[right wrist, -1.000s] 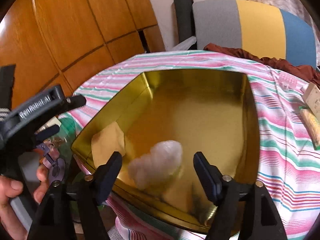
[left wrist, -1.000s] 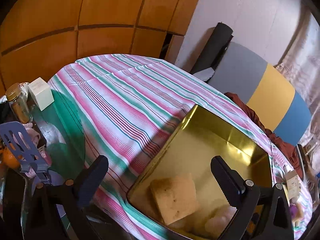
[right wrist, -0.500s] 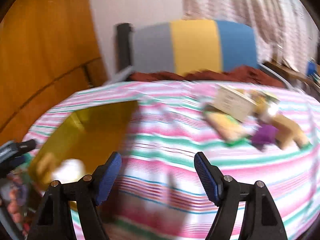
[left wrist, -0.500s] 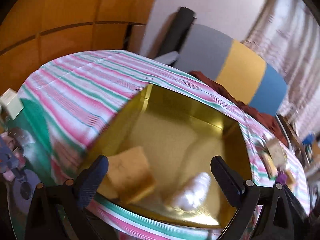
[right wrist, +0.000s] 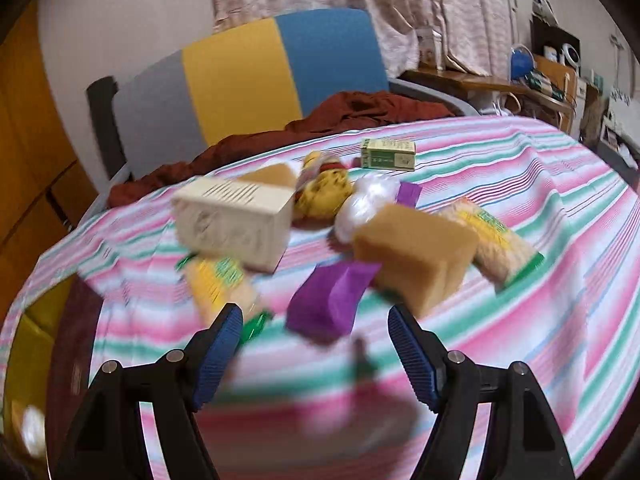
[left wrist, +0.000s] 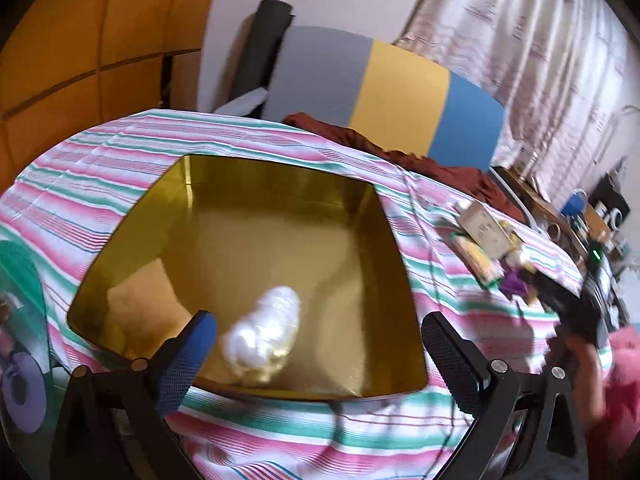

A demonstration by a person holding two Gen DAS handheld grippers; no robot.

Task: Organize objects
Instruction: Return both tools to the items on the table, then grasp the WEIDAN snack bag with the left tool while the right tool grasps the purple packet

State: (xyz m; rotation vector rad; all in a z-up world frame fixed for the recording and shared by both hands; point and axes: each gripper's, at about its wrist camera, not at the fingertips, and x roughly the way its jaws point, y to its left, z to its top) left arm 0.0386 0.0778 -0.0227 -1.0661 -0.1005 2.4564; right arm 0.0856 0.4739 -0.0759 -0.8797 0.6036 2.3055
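Note:
A gold tin box lies open on the striped tablecloth. Inside are a tan sponge and a white plastic bundle. My left gripper is open and empty above the tin's near edge. My right gripper is open and empty, just short of a purple packet. Behind it lie a tan sponge, a cream box, two yellow-green packets, a white bundle, a yellow toy and a green box.
A grey, yellow and blue chair back with a brown cloth stands behind the table. A cluttered wooden shelf is at the far right. The tin's corner shows at the right wrist view's left edge.
My right gripper has swung right, from over the tin to the pile of loose objects. My left gripper has turned right, bringing the whole tin into view. Both stay open.

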